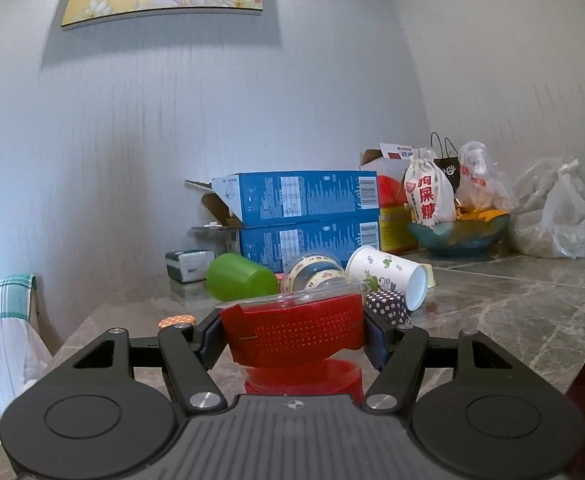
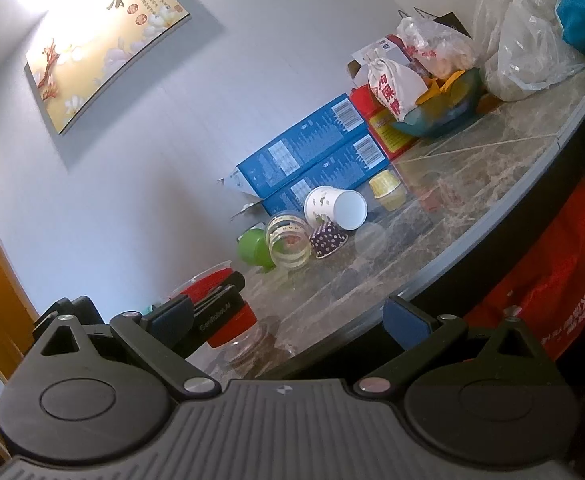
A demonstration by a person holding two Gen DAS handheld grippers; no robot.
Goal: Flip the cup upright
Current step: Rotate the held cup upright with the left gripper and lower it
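The red cup point(image 1: 294, 334) sits between your left gripper's point(image 1: 294, 334) blue pads, pinched at its perforated sleeve, with its clear rim on top and its base at or just above the marble table point(image 1: 492, 312). Through the right wrist view the contact is partly hidden, so whether it truly rests on the stone is hard to tell. Level the cup before you let go, since the rim looks slightly tilted; lower until the base sits flat, then spread the pads slowly so neither drags it over. Your left tool is held low and nearly level, pointing at the wall. Your right gripper point(image 2: 292, 320) hangs spread and empty by the table edge, rolled sideways, well apart from the tipped paper cup point(image 2: 334, 208) and green cup point(image 2: 256, 250).
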